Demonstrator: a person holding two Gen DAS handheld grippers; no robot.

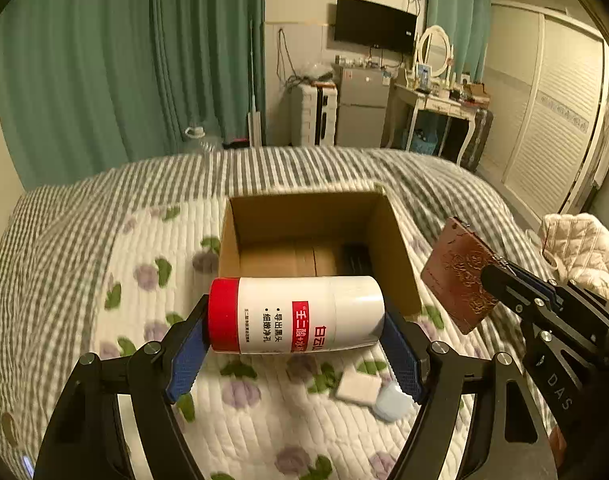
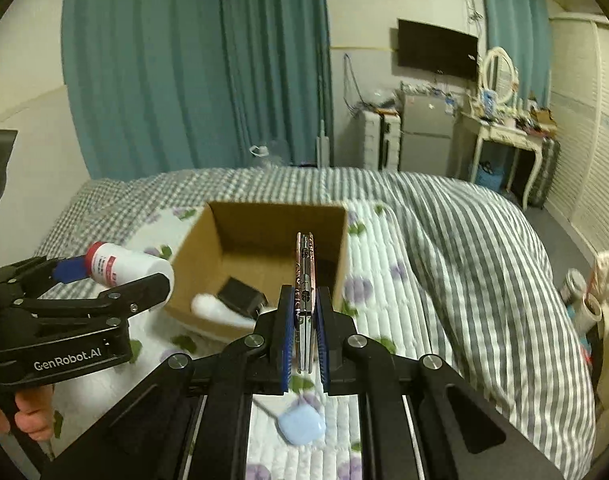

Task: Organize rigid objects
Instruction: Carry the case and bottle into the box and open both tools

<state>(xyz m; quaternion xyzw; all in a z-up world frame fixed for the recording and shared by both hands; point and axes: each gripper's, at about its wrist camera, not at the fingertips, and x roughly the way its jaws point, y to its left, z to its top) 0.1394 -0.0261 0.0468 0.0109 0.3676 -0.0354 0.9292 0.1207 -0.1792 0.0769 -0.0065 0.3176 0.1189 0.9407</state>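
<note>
Right now you work over the bed, its flowered quilt spread under both tools. Next in size, the open cardboard box sits on that quilt just ahead of you. In the right wrist view it already holds a black block and a white rounded thing; I cannot tell what either one is.

Your left gripper clamps the white bottle end to end, red cap on one pad and base on the other, so it lies sideways in the air just short of the box's near wall. Your right gripper pinches a thin brown patterned slab, perhaps a case or wallet, seen edge-on from its own camera and held near the box's right side, slightly above the rim.

Smaller still, a white square pad and a pale blue rounded case lie on the quilt below the grippers, touching or nearly so.

By my reading you are about midway: two things are boxed, two are in hand and not yet released, and two wait on the quilt. The bottle needs to clear the near wall before you let it go, and the slab should drop where it won't wedge against the black block
</note>
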